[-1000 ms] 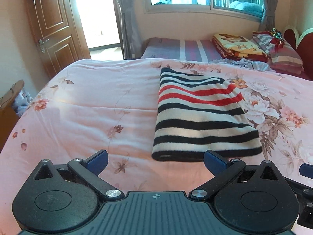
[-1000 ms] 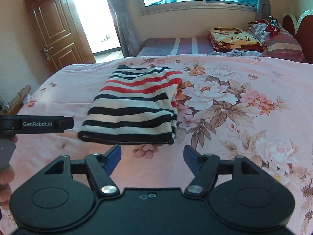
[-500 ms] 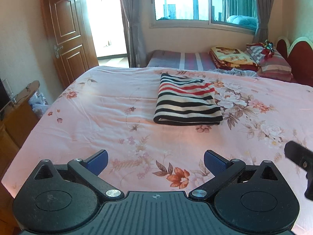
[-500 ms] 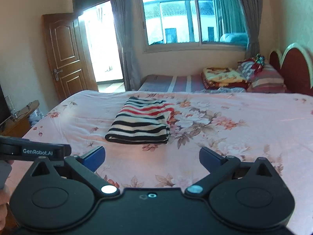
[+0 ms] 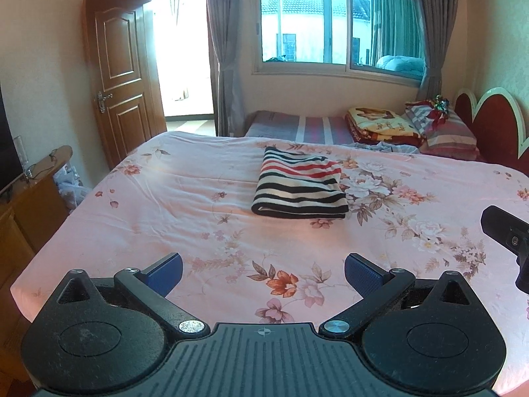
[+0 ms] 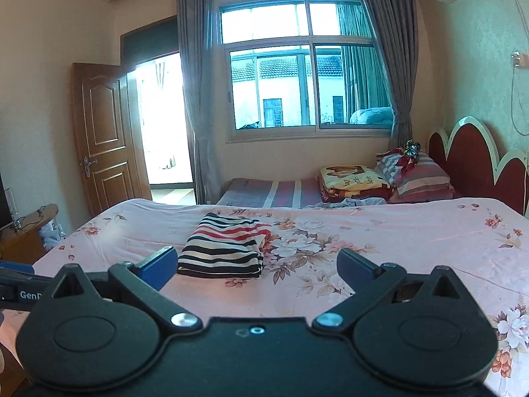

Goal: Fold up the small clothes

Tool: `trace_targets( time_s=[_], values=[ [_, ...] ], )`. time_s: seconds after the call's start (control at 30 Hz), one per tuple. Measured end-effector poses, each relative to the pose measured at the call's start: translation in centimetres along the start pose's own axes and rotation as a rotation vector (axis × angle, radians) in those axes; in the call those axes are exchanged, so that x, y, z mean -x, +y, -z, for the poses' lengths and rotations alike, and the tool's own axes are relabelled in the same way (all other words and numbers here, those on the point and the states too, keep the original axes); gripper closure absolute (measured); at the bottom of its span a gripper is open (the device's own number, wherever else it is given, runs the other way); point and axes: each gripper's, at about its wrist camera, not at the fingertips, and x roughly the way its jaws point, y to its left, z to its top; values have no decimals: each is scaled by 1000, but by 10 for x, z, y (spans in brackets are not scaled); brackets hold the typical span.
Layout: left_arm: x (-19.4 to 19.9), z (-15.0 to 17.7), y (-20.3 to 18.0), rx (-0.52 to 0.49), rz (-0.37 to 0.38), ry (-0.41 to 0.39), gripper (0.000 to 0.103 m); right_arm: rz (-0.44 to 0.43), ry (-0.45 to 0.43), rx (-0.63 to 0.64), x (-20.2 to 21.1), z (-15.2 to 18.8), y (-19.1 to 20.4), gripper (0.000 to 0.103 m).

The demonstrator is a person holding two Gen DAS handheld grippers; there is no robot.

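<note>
Jaws of both grippers spread wide, empty — striped garment (image 5: 299, 187) folded flat, neat rectangle, on floral bedspread (image 5: 172, 195)

the right gripper's body (image 5: 506, 238) is cut off by the frame edge in the left view. the small shiny object (image 6: 410, 148) on the pillows is too small to tell.

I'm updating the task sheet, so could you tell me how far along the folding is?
Done: the striped garment lies folded in a neat rectangle on the floral bedspread. In hand: nothing; left tongs and right tongs are open and empty, clear of it. Left: no other unfolded small clothes are clearly visible.
</note>
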Motion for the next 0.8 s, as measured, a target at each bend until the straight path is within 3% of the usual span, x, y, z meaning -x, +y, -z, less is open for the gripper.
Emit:
trace_targets(
  time_s=[0.8],
  values=[
    [12,0,1,6,-27,-19,0,29,25,-10,-3,13,2,1]
  ],
)
